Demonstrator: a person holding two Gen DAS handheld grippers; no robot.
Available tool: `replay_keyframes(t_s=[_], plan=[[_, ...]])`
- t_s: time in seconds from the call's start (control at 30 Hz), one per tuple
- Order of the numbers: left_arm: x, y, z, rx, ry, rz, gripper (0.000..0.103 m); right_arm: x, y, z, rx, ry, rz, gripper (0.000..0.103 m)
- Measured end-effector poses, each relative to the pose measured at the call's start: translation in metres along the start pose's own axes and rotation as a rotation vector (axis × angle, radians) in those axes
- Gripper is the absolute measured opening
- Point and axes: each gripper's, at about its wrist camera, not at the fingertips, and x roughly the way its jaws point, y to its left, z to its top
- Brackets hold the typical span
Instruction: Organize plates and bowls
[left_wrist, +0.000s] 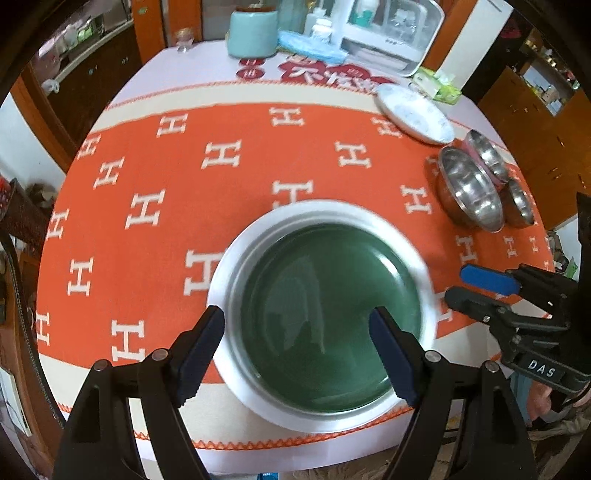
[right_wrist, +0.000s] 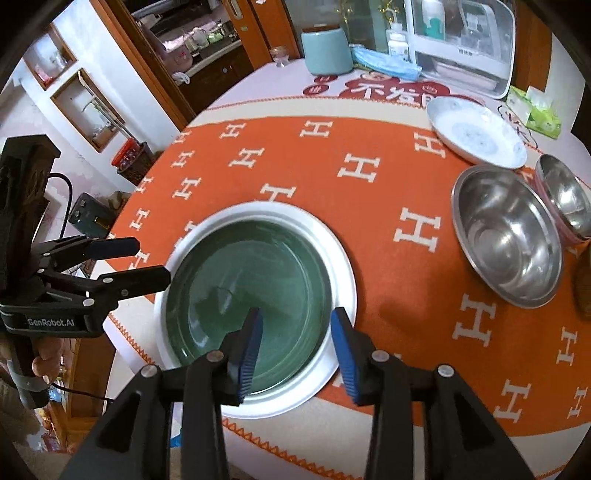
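Both tools are black: the left tool (left_wrist: 297, 332) carries a white "GenRobot.AI" label, the right tool (right_wrist: 297, 332) reads "DAS"; blue ribbed pads (right_wrist: 249, 350), silver screws.

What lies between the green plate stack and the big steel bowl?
Nothing but bare orange cloth with its white H pattern separates the green plate from the big steel bowl; the right wrist view shows it best.

Both wrist views look steeply down, from close above, on the round green plate nested in a white plate (left_wrist: 325, 317) (right_wrist: 251, 295). The left wrist view sits at its near-left edge, the right wrist view at its near-right edge. Both share that plate, the orange H-patterned cloth (left_wrist: 184, 177) (right_wrist: 388, 258) and the far-right steel bowls (left_wrist: 469, 188) (right_wrist: 506, 236).
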Motion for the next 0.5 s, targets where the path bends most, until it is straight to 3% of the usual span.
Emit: replay_keyframes(t_s=[0.17, 0.33, 0.5], plan=[[-0.025, -0.028, 0.008, 0.020, -0.067, -0.005, 0.079, -0.025, -0.005, -0.003, -0.016, -0.068, -0.013, 0.039], [-0.052, -0.060, 0.021, 0.057, -0.138, -0.009, 0.079, -0.069, -0.014, -0.006, -0.047, -0.217, -0.029, 0.039], [-0.075, -0.095, 0.041, 0.124, -0.195, 0.002, 0.079, -0.103, -0.026, -0.001, -0.076, -0.275, -0.034, 0.039]])
